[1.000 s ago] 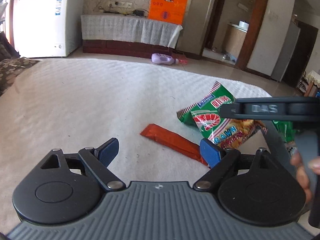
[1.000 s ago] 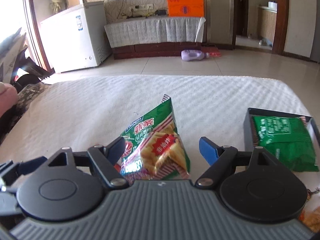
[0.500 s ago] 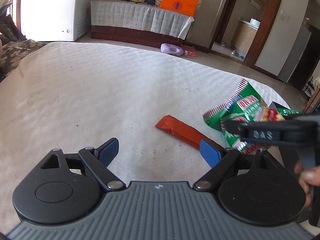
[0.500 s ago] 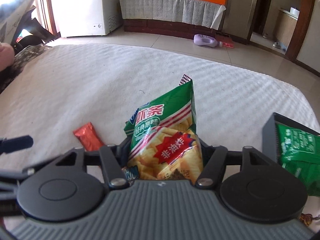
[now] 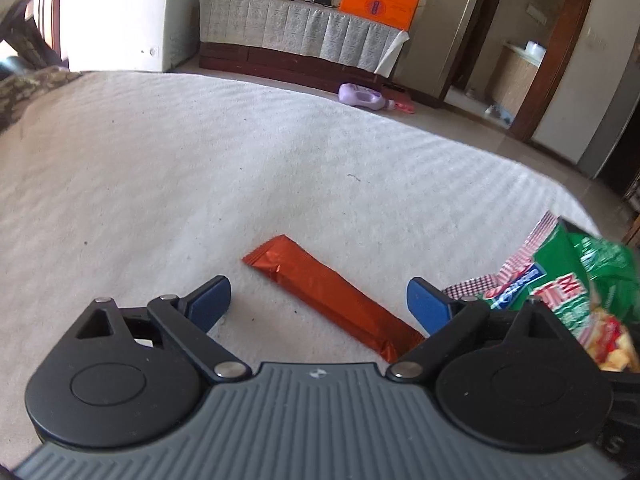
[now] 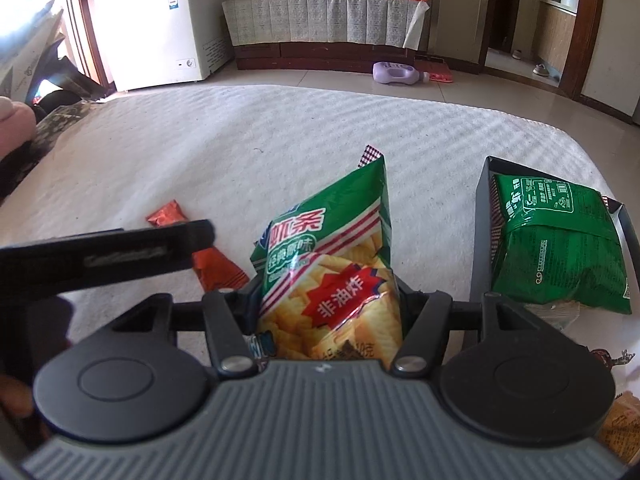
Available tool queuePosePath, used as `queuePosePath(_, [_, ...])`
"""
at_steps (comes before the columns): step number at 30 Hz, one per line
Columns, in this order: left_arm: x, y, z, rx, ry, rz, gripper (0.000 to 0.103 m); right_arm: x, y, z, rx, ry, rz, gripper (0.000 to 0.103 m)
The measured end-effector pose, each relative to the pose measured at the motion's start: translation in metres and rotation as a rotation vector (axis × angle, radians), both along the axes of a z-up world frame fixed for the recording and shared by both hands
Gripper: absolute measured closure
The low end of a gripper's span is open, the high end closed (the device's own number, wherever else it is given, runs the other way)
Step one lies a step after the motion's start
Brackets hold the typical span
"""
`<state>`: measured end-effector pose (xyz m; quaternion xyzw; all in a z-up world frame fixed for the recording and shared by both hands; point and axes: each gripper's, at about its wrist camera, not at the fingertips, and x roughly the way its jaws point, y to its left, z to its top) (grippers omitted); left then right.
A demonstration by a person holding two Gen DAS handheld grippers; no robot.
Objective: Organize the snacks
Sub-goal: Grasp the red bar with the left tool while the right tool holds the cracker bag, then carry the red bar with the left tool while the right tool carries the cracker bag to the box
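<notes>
Right hand-held gripper [image 6: 326,300] clamps the green prawn-cracker bag [image 6: 332,264], lifted above the white bed [image 6: 280,136] beside the dark tray [image 6: 482,216] holding another green packet [image 6: 560,240]. Left hand-held gripper [image 5: 318,300] gapes wide over the orange-red bar [image 5: 328,294] lying flat on the bed

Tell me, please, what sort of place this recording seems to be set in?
Most likely a living room in a home. A white chest freezer stands on the tiled floor, beside a low cabinet draped in patterned cloth, and a purple bottle lies on the tiles beyond the white-covered surface.
</notes>
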<state>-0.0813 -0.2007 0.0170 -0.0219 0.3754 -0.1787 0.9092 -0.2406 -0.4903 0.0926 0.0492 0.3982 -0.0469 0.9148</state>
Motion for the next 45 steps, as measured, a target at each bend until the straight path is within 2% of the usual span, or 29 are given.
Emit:
queuePosePath(1, [-0.002,-0.006,-0.002,0.035,-0.015,-0.003,0.006,0.000,0.000,0.000,-0.002,0.000,0.006,0.040])
queuePosePath(3, [-0.003,-0.010,-0.005,0.054,-0.031,-0.004,0.007,0.001,0.002,0.000,-0.031,0.005,0.025,0.040])
queuePosePath(4, [-0.003,-0.010,-0.006,0.064,-0.037,-0.007,0.011,0.002,0.002,0.000,-0.037,0.004,0.030,0.040])
queuePosePath(6, [-0.006,-0.008,-0.007,0.073,-0.057,-0.015,0.021,0.002,0.001,0.002,-0.018,-0.004,0.025,0.040])
queuePosePath(7, [-0.006,-0.005,-0.007,0.057,-0.056,-0.018,0.036,0.002,0.001,0.003,-0.011,-0.010,0.023,0.040])
queuePosePath(8, [-0.007,0.000,-0.006,0.031,-0.049,-0.033,0.056,0.001,0.002,0.004,-0.011,-0.014,0.023,0.040])
queuePosePath(14, [-0.003,0.036,-0.002,-0.068,0.029,-0.054,0.077,-0.001,0.009,0.007,-0.006,-0.023,0.040,0.040])
queuePosePath(17, [0.000,0.056,0.001,-0.076,0.038,-0.024,0.085,-0.002,0.012,0.010,0.009,-0.036,0.049,0.040])
queuePosePath(22, [0.001,0.066,0.003,-0.052,0.026,0.005,0.085,0.003,0.023,0.004,0.008,-0.019,0.080,0.040])
queuePosePath(28, [-0.004,0.038,-0.004,0.077,-0.034,-0.058,0.049,0.005,0.028,-0.006,-0.009,-0.012,0.087,0.037])
queuePosePath(30, [-0.007,0.030,-0.006,0.125,-0.060,-0.079,0.049,0.005,0.028,-0.006,-0.009,-0.013,0.093,0.039])
queuePosePath(31, [-0.008,0.030,-0.006,0.138,-0.069,-0.079,0.053,0.004,0.028,-0.004,-0.007,-0.019,0.098,0.041])
queuePosePath(33, [-0.006,0.033,-0.004,0.140,-0.074,-0.075,0.067,0.003,0.029,0.001,-0.006,-0.036,0.100,0.042])
queuePosePath(34, [-0.005,0.035,-0.003,0.138,-0.074,-0.072,0.077,0.002,0.028,0.004,0.001,-0.043,0.101,0.042])
queuePosePath(40, [-0.007,0.041,0.000,0.123,-0.074,-0.066,0.079,-0.006,0.023,0.019,0.027,-0.093,0.089,0.042])
queuePosePath(45, [-0.016,0.041,0.011,0.114,-0.112,-0.077,0.079,-0.013,0.018,0.030,0.054,-0.134,0.082,0.042])
